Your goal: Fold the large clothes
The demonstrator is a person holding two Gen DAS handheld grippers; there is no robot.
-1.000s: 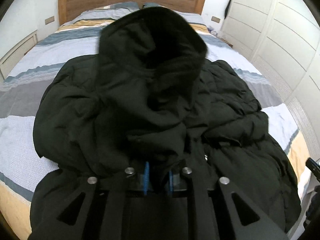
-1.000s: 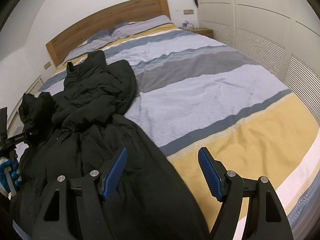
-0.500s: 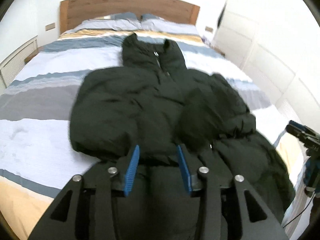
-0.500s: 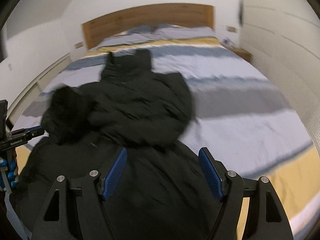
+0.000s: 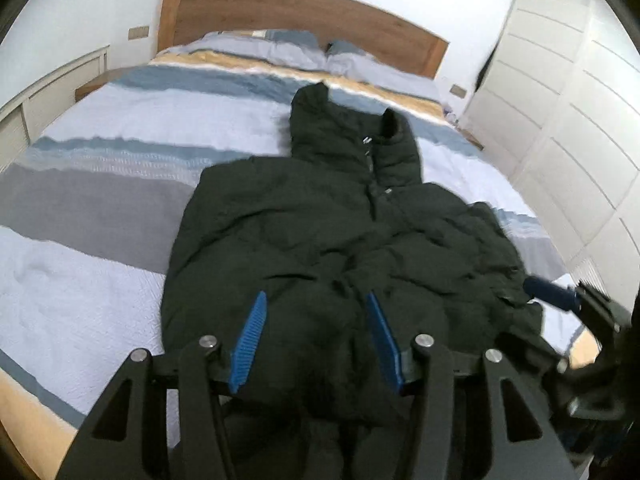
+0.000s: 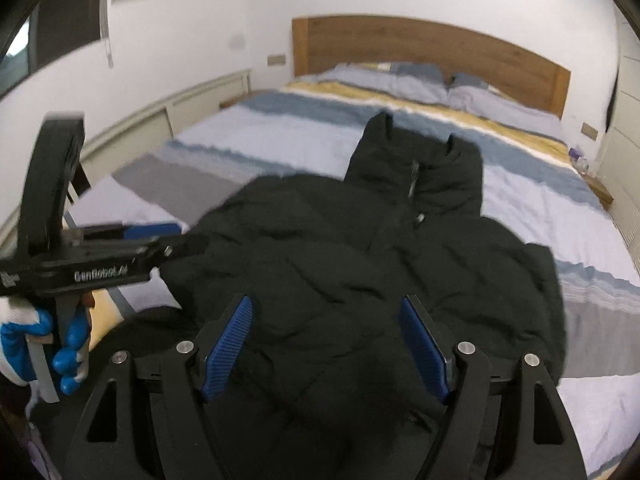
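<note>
Both grippers: your left gripper (image 5: 316,336) and right gripper (image 6: 326,344) hang with jaws apart, gripping nothing.
Jacket: your black jacket (image 5: 340,240) lies on the striped bed (image 5: 100,184), collar toward the headboard (image 5: 280,16).

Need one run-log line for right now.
step: sleeve fold | left gripper: open, empty | right gripper: open, empty | black jacket: flat on bed, both sleeves folded in

Setting: home bedroom. Double bed (image 5: 120,184) fills most of the room, made up with a striped duvet in blue, grey, white and yellow. Wooden headboard (image 5: 280,16) against a white wall, two pillows (image 5: 304,50) below it. White panelled wardrobe (image 5: 560,112) along one side. Small nightstand (image 6: 596,188) beside the bed. Wall switch (image 5: 139,32) near the headboard.
</note>
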